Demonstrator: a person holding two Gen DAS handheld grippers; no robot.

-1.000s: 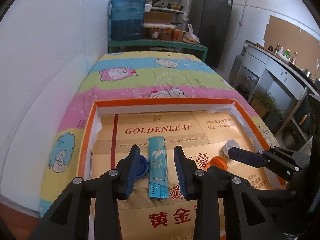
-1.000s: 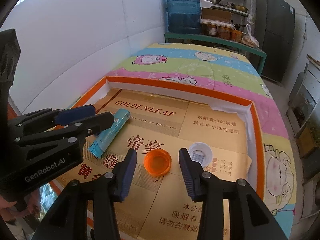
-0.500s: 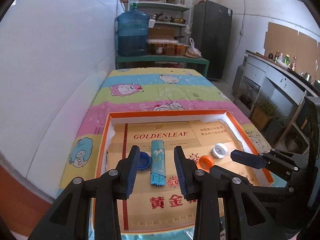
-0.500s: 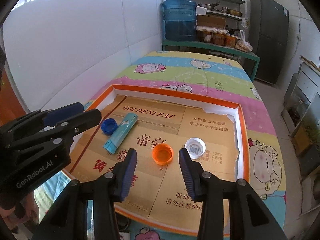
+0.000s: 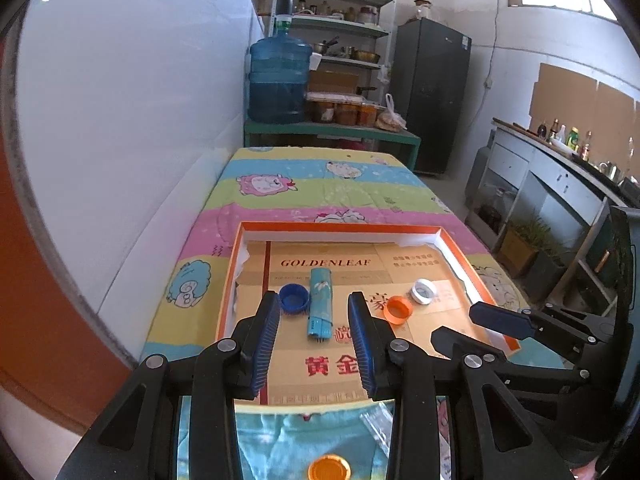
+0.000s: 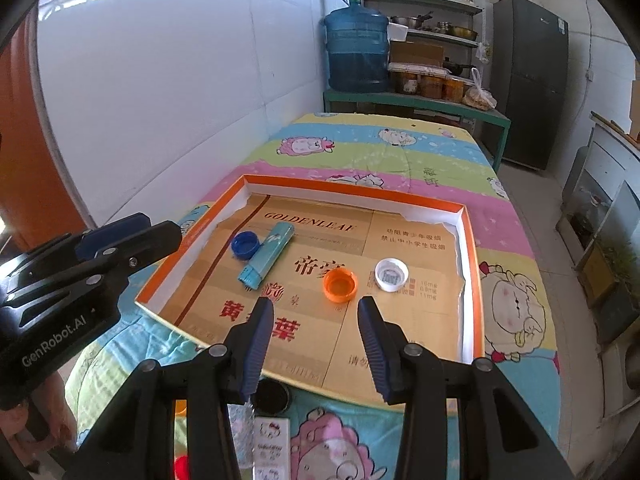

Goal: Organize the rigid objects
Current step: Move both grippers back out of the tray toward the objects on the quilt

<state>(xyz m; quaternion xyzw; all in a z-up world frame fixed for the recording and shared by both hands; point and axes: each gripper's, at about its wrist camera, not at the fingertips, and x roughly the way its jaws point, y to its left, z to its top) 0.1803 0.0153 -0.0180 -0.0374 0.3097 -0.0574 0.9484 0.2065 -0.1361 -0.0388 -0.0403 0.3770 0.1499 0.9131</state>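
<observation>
An orange-rimmed tray lined with printed cardboard lies on a cartoon bedspread. In it rest a blue cap, a light blue lighter, an orange cap and a white cap. My left gripper hangs open above the tray's near edge, empty, with the blue cap and the lighter seen beyond its fingers. My right gripper is open and empty too, held short of the orange cap. Each gripper shows at the side of the other's view.
Near the front edge lie another orange cap, a black lid, a small printed card and crinkled clear plastic. A white wall runs along the left. A water jug, shelves and a dark fridge stand behind.
Both grippers have drawn back and up from the tray, so the whole tray and the bed's front edge now show. Their jaws kept the same gap. The objects in the tray stayed put.
</observation>
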